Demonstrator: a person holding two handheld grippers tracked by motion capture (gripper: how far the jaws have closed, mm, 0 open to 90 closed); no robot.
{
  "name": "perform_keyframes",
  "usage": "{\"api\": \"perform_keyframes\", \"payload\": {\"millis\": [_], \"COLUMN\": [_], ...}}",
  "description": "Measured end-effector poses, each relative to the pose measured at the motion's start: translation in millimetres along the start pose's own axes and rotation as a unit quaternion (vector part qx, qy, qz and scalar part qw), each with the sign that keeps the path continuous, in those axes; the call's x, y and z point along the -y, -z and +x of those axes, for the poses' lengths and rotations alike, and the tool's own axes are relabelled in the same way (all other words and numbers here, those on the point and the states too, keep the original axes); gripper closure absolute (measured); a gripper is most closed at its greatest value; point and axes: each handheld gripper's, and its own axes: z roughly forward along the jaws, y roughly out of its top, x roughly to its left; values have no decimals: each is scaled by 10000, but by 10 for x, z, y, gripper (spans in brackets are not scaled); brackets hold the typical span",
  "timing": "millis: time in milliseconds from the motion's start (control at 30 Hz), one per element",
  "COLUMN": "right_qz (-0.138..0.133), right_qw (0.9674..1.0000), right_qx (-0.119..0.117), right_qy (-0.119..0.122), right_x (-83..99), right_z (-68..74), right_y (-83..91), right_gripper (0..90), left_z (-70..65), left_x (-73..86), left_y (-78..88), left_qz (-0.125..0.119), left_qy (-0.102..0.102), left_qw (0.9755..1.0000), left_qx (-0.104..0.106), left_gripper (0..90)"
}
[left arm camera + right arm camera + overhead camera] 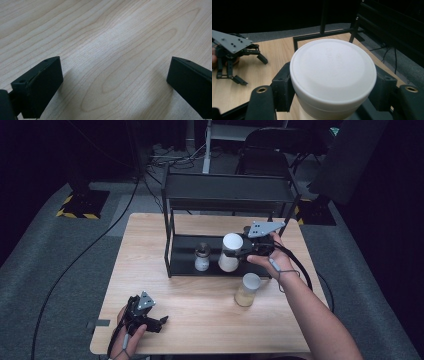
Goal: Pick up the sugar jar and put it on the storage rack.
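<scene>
A clear jar [229, 260] with a white lid [333, 67] and pale contents is at the lower tier of the black rack [172, 255], near its front edge. My right gripper [240, 251] comes in from the right and is shut on the jar just under the lid, with one finger [283, 87] on each side. Whether the jar rests on the tier I cannot tell. My left gripper [161, 322] lies at the table's front left corner. It is open [115, 85], with bare wood between its jaws.
A small jar with a dark lid [202, 257] stands on the same tier, left of the held jar. A white-lidded jar with yellowish contents [247, 290] stands on the wooden table [200, 310] in front of the rack. The rack's upper shelf [227, 187] overhangs the tier.
</scene>
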Motion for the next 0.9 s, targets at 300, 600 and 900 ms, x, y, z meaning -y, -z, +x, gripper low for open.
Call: {"api": "perform_keyframes", "payload": {"millis": [300,600,900], "right_qz": [52,141,279], "right_qw": [9999,9996,9990], "right_qx": [123,136,183], "right_qy": [-97,-216,-297], "right_x": [93,182,275], "right_z": [-197,-338,-431], "right_y": [-158,-350,-510], "right_gripper": [337,337,337], "left_z": [0,0,1], "left_x": [0,0,0], "left_y": [0,0,0], "left_qz": [1,1,-1], "left_qy": [-2,-9,-3], "left_qw": [10000,10000,10000], "left_qx": [0,-3,3], "left_gripper": [5,5,5]}}
